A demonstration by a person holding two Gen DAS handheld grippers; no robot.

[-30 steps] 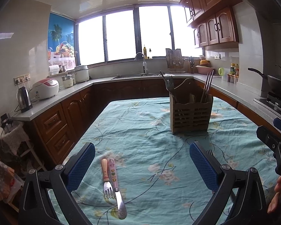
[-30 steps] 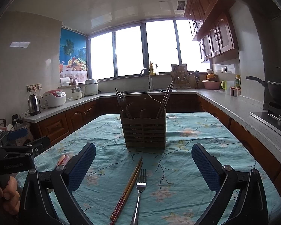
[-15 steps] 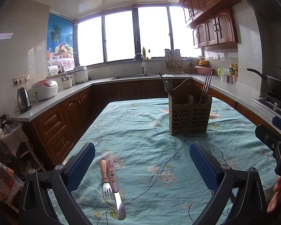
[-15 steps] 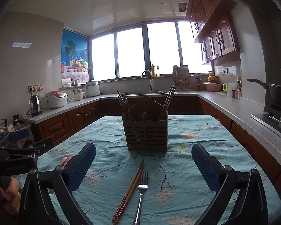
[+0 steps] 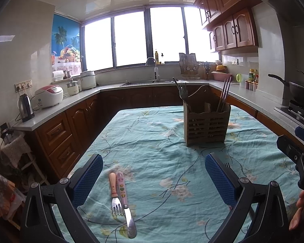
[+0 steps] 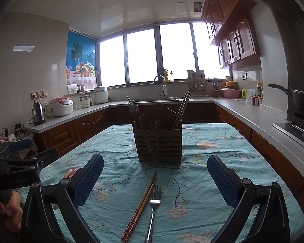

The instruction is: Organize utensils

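Observation:
A brown slatted utensil caddy (image 5: 207, 125) (image 6: 159, 144) stands mid-table, holding forks and chopsticks. In the left wrist view, a pink-handled small fork (image 5: 114, 194) and a pink-handled small knife (image 5: 125, 202) lie side by side between my open left gripper's (image 5: 154, 174) fingers. In the right wrist view, a pair of chopsticks (image 6: 140, 204) and a steel fork (image 6: 153, 208) lie between my open right gripper's (image 6: 155, 177) fingers. Both grippers are empty and hover above the table.
The table has a teal floral cloth (image 5: 152, 141). Kitchen counters run around it with a kettle (image 5: 26, 107), a rice cooker (image 5: 49, 96), a sink tap (image 5: 155, 68) and a wok on the stove (image 5: 300, 90). A cluttered rack (image 5: 8, 147) stands at the left.
Both views have shifted slightly; the caddy sits a little higher in the right wrist view. Both grippers stay open and the utensils have not moved.

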